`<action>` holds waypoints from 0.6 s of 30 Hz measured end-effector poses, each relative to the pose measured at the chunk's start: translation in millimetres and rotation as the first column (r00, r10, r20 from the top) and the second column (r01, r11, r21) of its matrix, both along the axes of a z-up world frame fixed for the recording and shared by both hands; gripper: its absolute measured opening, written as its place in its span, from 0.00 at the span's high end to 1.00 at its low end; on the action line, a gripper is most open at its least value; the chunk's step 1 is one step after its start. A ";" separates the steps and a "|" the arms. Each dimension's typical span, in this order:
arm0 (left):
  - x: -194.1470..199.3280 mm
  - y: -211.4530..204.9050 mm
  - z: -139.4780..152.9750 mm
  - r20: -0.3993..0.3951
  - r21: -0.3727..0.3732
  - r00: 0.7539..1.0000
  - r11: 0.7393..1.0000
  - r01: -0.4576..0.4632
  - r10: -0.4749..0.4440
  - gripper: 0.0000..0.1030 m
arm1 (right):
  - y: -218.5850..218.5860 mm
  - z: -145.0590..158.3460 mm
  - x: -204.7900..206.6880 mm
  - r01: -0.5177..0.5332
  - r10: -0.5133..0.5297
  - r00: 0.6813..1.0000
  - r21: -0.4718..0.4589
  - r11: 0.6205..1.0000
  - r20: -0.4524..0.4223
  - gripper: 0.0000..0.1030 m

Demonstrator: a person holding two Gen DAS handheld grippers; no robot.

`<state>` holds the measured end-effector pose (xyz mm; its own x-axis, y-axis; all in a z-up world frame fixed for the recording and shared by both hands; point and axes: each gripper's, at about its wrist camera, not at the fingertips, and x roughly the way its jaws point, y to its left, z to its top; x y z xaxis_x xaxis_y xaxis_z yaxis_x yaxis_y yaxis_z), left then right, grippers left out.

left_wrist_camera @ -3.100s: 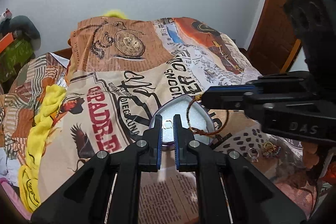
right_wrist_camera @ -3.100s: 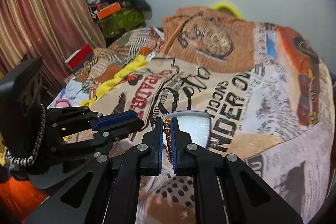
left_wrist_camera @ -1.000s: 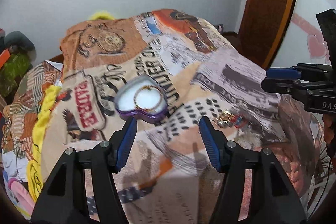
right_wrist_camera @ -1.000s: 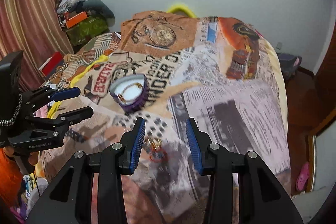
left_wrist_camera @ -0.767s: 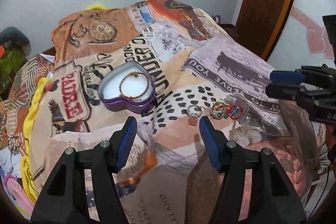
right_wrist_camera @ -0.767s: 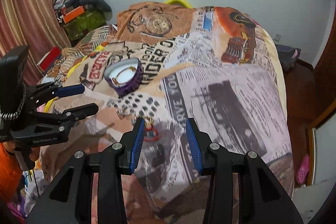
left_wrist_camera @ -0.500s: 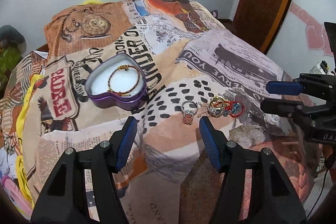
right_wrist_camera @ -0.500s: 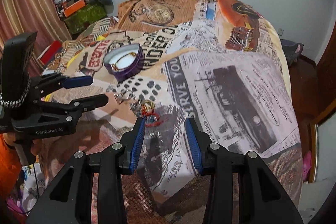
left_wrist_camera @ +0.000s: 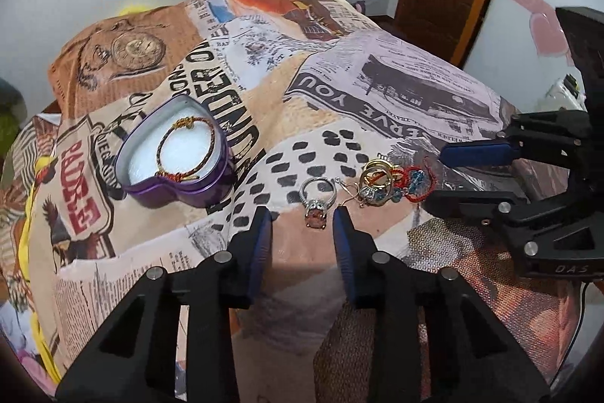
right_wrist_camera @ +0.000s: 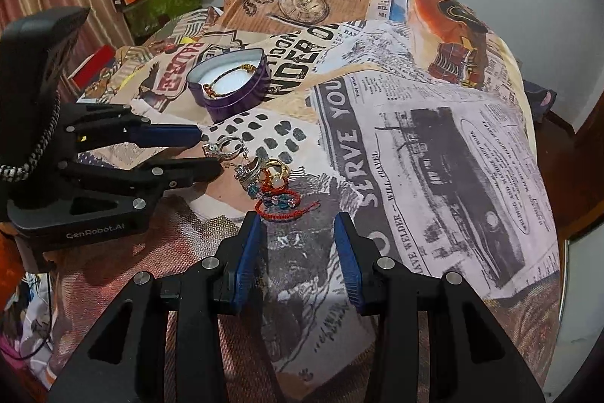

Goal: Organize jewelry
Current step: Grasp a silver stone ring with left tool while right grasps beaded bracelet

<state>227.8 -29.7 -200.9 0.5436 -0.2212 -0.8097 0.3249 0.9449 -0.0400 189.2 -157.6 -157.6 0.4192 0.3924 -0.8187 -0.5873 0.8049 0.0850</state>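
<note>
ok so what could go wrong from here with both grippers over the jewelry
1. The left gripper is closing around the silver ring, which lies flat on the soft bedspread; the pads may pinch cloth or flick the ring away.
2. The remaining pieces form a tangled pile; lifting one could drag others along.
3. The right gripper hangs open beside the red bracelet, close to the left one; they could collide.

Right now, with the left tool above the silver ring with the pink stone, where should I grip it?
Grip the silver ring across its band, coming down from above. It lies flat on the bedspread, stone toward the left tool, whose jaws are closing around nothing yet.
</note>
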 end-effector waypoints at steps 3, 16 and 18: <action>2.0 -2.1 -0.8 0.003 0.002 1.000 1.000 0.021 -0.021 0.72 | 1.9 0.1 1.3 -0.006 0.006 1.000 0.001 1.000 0.006 0.64; -0.1 -1.0 -2.5 0.004 -0.048 1.000 0.998 0.027 -0.026 0.90 | 17.5 -4.1 5.9 -0.045 0.044 0.999 0.006 0.999 0.018 0.71; -1.2 0.3 -2.2 0.003 -0.057 1.000 0.998 0.018 -0.018 0.90 | 20.6 -5.2 6.7 -0.052 0.052 0.999 0.007 0.999 0.015 0.81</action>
<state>226.6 -29.4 -203.1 0.5409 -0.2766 -0.7943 0.3421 0.9351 -0.0926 195.9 -137.0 -162.8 0.4099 0.4198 -0.8098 -0.6294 0.7727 0.0820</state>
